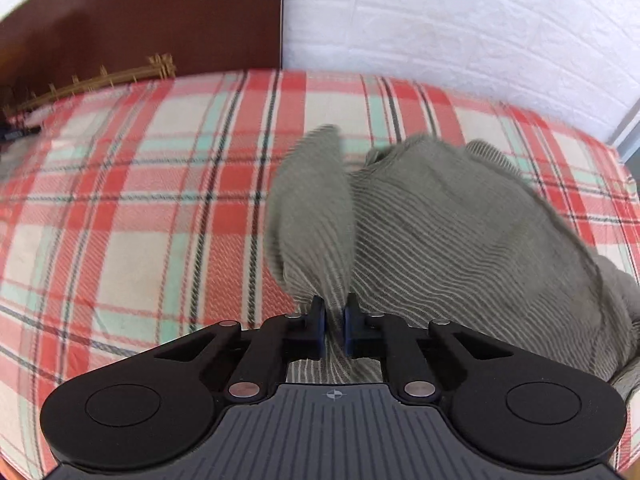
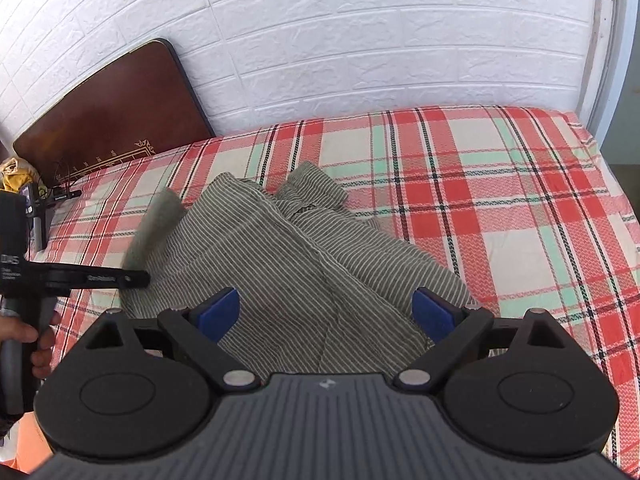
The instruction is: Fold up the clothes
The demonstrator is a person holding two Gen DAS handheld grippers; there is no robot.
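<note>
Currently, left gripper (image 1: 334,322) clenches the striped garment's (image 2: 280,248) flap; carry it flat across the garment. Right gripper (image 2: 326,316) hovers above, jaws released.

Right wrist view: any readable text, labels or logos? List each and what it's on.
White print along the finger arm of the left claw: blurred, not readable.
White lettering on the black body of the handheld unit: several lines, too small to read.
Small embossed mark on the right claw housing: a symbol, no letters.
Striped garment, plaid bedsheet: no text.
</note>
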